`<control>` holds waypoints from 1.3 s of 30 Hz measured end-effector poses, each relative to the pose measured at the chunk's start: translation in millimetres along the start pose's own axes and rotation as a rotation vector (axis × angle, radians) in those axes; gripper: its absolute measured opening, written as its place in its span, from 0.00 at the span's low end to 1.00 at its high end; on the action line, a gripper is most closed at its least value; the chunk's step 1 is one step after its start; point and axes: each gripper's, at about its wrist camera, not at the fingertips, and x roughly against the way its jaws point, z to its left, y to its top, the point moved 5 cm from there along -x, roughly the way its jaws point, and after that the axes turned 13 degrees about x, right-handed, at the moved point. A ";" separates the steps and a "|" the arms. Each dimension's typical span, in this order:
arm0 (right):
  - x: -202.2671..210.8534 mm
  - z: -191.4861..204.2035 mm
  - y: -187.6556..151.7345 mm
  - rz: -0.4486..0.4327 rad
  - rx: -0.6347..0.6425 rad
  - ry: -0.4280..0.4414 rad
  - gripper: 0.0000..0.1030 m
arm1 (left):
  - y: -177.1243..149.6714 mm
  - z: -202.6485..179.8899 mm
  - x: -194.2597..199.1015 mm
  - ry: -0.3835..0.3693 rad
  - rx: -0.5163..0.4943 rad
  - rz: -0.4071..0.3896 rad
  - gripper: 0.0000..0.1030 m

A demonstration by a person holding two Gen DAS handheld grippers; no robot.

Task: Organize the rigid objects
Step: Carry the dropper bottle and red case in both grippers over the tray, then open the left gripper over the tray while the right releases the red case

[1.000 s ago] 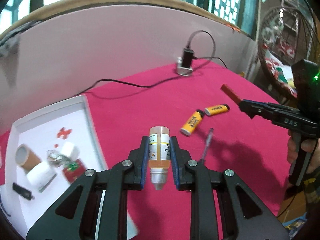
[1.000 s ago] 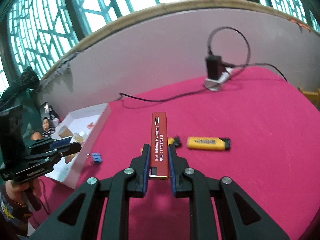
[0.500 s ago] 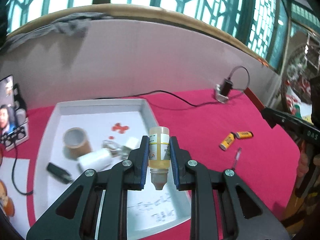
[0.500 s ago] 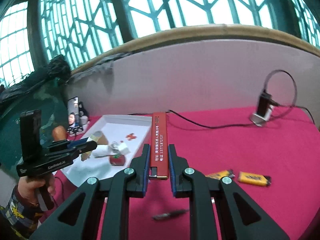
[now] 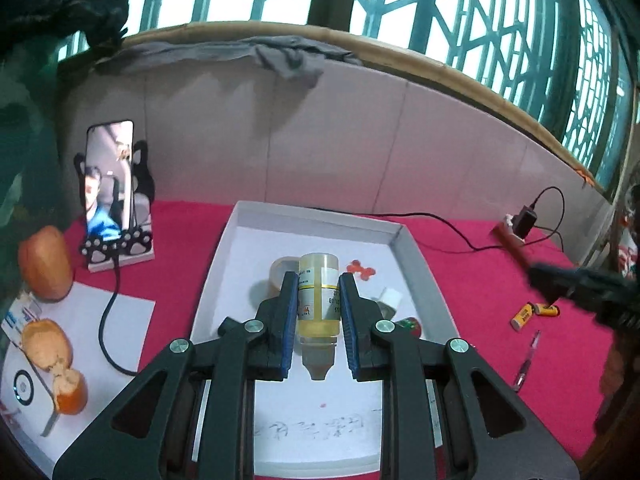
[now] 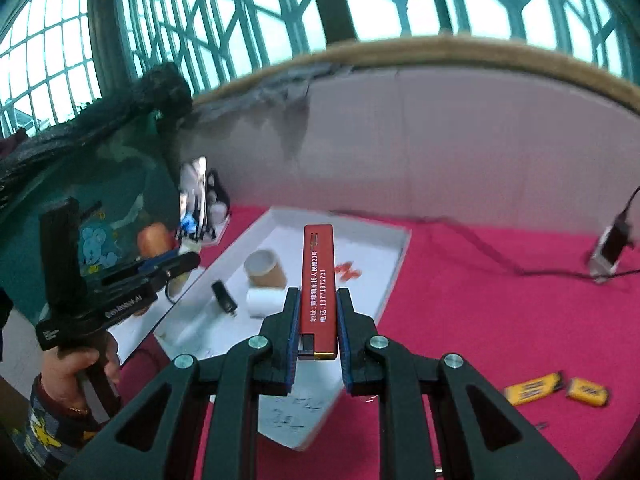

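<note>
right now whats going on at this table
A person is sorting small items into a white tray on a red tablecloth. The left gripper has its jaws shut on a small dropper bottle of yellow liquid, held over the tray. The right gripper clamps a flat red lighter near the tray. Two yellow lighters and a pen lie on the cloth.

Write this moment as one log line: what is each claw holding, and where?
left claw: shut on dropper bottle, above white tray | right claw: shut on red lighter, near tray | left on cloth: yellow lighters
</note>
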 end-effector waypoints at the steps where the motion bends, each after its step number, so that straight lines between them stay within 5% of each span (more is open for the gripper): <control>1: -8.7 3.5 -3.5 0.022 -0.002 0.010 0.15 | -1.3 4.1 -2.2 0.006 0.004 0.006 0.19; 12: -72.8 45.4 -45.1 0.194 -0.011 0.062 0.15 | -29.5 16.2 -36.8 0.003 0.010 0.156 0.19; 29: -88.0 55.8 -51.5 0.211 0.037 -0.017 0.16 | -33.3 15.9 -40.8 0.148 -0.058 0.103 0.19; 31: -87.3 55.8 -51.0 0.206 0.027 -0.008 0.16 | -32.5 15.1 -39.4 0.151 -0.059 0.097 0.27; 32: -87.3 55.7 -51.1 0.206 0.020 -0.002 0.19 | -32.2 14.4 -38.6 0.150 -0.061 0.096 0.51; 33: -86.6 55.4 -51.2 0.203 0.013 -0.001 0.36 | -31.7 13.8 -37.7 0.152 -0.061 0.093 0.84; 34: -85.0 55.1 -51.4 0.197 0.007 -0.003 0.50 | -31.2 13.3 -35.9 0.155 -0.060 0.084 0.92; 35: -82.3 54.4 -51.5 0.187 0.001 -0.011 0.81 | -29.7 12.9 -33.1 0.161 -0.060 0.067 0.99; 36: -79.4 54.0 -51.2 0.175 -0.002 -0.023 0.93 | -28.9 12.9 -32.0 0.166 -0.059 0.059 0.99; 39: -68.3 51.8 -49.1 0.141 0.009 -0.065 0.94 | -26.4 12.0 -28.4 0.191 -0.065 0.036 0.99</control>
